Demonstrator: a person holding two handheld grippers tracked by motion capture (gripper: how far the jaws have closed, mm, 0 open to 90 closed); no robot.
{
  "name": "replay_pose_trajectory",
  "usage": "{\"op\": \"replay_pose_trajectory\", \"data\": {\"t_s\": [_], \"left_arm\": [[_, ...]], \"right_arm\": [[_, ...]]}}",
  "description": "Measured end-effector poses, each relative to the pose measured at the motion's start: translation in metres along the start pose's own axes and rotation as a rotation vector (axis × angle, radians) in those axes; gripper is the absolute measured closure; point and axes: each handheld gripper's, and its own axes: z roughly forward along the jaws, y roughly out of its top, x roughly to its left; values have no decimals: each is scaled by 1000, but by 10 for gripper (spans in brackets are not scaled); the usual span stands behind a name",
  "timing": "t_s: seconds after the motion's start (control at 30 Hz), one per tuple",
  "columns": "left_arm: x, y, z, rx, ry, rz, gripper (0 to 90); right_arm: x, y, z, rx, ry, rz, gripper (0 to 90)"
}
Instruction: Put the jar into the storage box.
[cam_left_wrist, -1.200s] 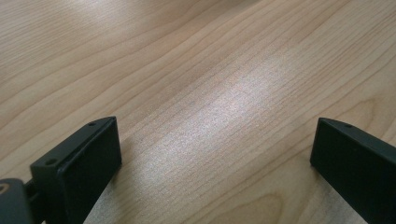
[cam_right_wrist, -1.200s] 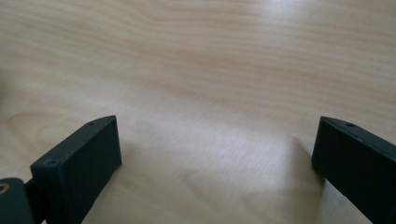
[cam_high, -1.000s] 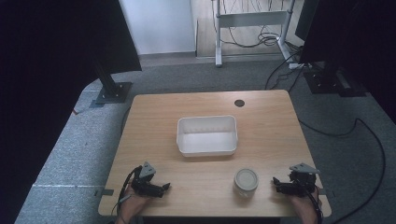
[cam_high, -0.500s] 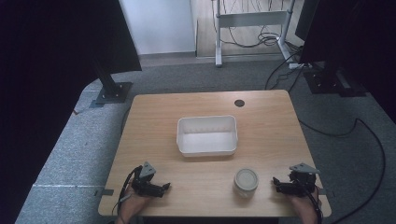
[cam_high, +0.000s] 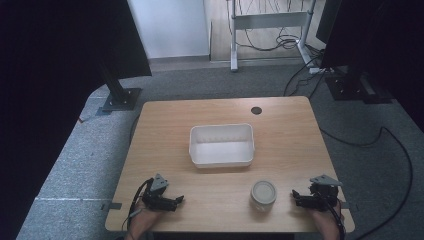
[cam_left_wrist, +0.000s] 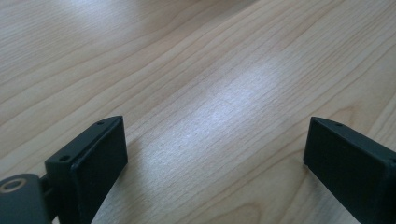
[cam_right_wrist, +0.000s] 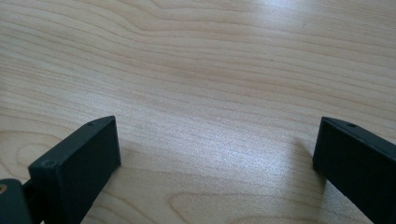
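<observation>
At the near left edge of the wooden tabletop (cam_high: 165, 135), the left tongs (cam_high: 176, 201) rest with jaws spread wide and nothing between them. A white tub (cam_high: 221, 145) sits at the centre. Nearer the person stands a lidded jar (cam_high: 263, 194), just beside the right tongs (cam_high: 296, 198), which lie at the near right edge, jaws likewise wide apart and holding nothing.

A lab: grey carpet (cam_high: 75, 165), loose cables (cam_high: 272, 37), black equipment stands (cam_high: 119, 95).
</observation>
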Motion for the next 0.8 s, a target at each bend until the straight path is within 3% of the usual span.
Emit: {"op": "replay_pose_trajectory", "data": {"t_s": [0.37, 0.8], "left_arm": [[-11, 9, -6, -18, -10, 24, 50], [-29, 23, -9, -49, -57, 68, 55]], "right_arm": [[0, 0, 0, -1, 1, -1, 7], [0, 0, 0, -2, 2, -2, 9]]}}
